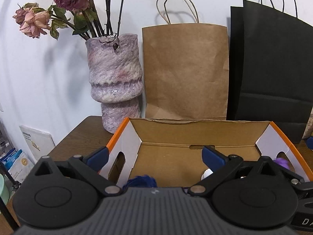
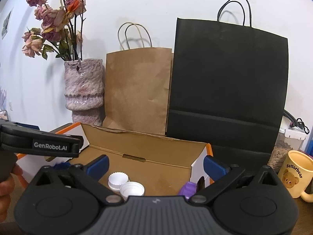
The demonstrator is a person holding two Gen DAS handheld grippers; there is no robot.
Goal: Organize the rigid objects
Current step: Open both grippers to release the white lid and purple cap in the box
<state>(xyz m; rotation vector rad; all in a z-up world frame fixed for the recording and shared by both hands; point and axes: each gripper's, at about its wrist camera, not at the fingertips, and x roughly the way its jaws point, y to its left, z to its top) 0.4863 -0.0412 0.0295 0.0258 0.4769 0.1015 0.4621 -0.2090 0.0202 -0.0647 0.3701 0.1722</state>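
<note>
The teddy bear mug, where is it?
The yellow bear mug shows only in the right wrist view, at the far right on the table, just right of the open cardboard box and below the black paper bag.

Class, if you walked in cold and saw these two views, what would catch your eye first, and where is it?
The open cardboard box in the foreground, holding two white caps. Behind it against the wall stand a mottled purple vase of dried roses, a brown paper bag and a black paper bag.

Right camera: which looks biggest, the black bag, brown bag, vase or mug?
1. black bag
2. brown bag
3. vase
4. mug, though it sits nearer the camera, so its true size is unsure.
</note>
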